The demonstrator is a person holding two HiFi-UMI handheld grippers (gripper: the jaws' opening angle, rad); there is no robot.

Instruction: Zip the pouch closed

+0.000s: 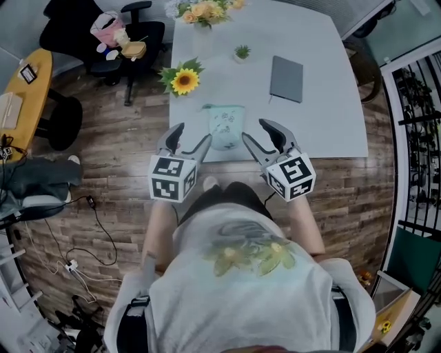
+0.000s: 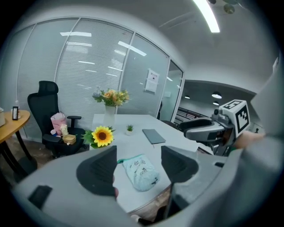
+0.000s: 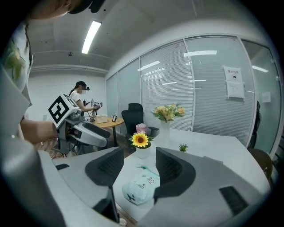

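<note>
A pale mint pouch point(image 1: 226, 127) with small dark prints lies near the front edge of the white table point(image 1: 317, 83). Its green pull tab points away toward the sunflower. The pouch point(image 2: 141, 172) shows between the jaws in the left gripper view, and the pouch point(image 3: 141, 186) lies likewise ahead in the right gripper view. My left gripper point(image 1: 191, 145) hovers open just left of the pouch at the table edge. My right gripper point(image 1: 263, 139) hovers open just right of it. Neither touches the pouch.
A sunflower in a white pot point(image 1: 183, 79) stands at the table's left edge. A grey notebook point(image 1: 286, 78), a small green plant point(image 1: 242, 52) and a flower vase point(image 1: 203, 12) sit farther back. A black chair point(image 1: 103, 34) holding bags stands left.
</note>
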